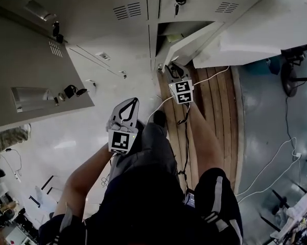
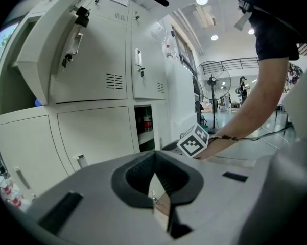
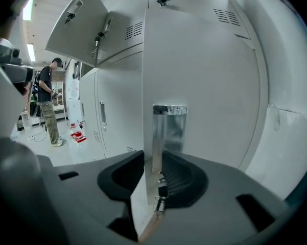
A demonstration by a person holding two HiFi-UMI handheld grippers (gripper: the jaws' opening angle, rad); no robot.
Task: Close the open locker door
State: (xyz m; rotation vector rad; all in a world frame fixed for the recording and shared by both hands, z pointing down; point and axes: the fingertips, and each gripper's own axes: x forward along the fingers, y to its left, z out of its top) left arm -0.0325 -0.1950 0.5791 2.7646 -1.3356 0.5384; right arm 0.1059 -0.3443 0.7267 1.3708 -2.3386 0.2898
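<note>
Door-closing step in hand: right gripper [image 1: 172, 71] has its jaws pinched on the free edge of the locker door [image 1: 194, 44], just below the chrome handle [image 3: 168, 129]. Right gripper view shows the thin sheet edge running straight down btwn the pads. Left gripper [image 1: 133, 101] hangs over the person's leg, jaws pressed together on nothing, well apart from the lockers.

Door sits low in the bank, right of centre in head view, swung out from its dark compartment [image 1: 169, 30] at a wide angle. It stands upright, long axis vertical. Free edge points out toward the person; hinge side looks to be far right, tho no hinges show clearly.

To do it well, imo: follow the door's arc about the hinge, not a straight shove, so the sheet doesn't twist in the jaws. Let go before the edge meets the frame, else the jaws get trapped btwn door & frame. Finish w/ a push on the flat face near the handle till the latch seats. A 2nd door [image 1: 38, 70], upper left, also hangs open.
</note>
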